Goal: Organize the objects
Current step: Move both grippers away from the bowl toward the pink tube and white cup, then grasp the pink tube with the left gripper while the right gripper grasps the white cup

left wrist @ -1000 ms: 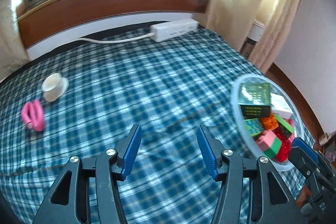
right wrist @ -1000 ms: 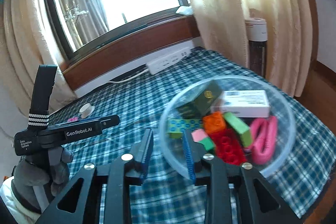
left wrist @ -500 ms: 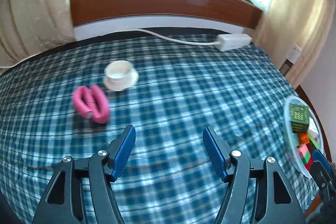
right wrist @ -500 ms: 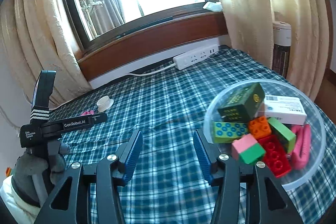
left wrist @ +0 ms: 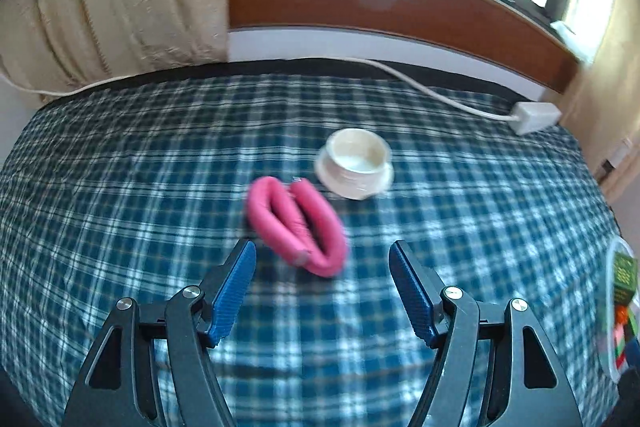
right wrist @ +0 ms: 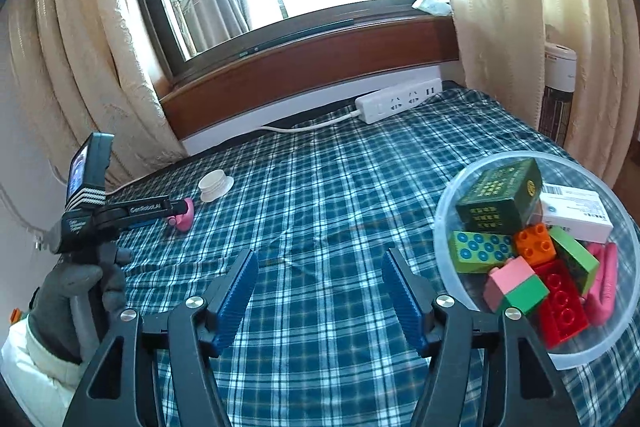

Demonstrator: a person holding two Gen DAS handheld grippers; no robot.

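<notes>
A folded pink foam roller [left wrist: 298,225] lies on the blue plaid cloth, just ahead of my left gripper [left wrist: 322,259], whose jaws stand open with nothing between them. A small white cup-shaped lid [left wrist: 356,163] sits right behind the roller. My right gripper [right wrist: 320,267] hovers over bare cloth, its jaws opening and empty. To its right stands a clear plastic bowl [right wrist: 452,187] with a dark green box [right wrist: 500,197], a white box [right wrist: 576,213], several toy bricks [right wrist: 562,303] and another pink roller [right wrist: 604,287]. In the right wrist view the left gripper [right wrist: 178,213] reaches the pink roller [right wrist: 185,217].
A white power strip [right wrist: 398,101] with its cable lies at the cloth's far edge under the wooden window sill. Cream curtains hang on both sides. A gloved hand [right wrist: 80,283] holds the left tool. The bowl's edge [left wrist: 612,307] shows at the far right of the left wrist view.
The left gripper swept left across the cloth, away from the bowl, until the pink roller lay just ahead of its jaws. The right gripper drew back from the bowl and its jaws widened.
</notes>
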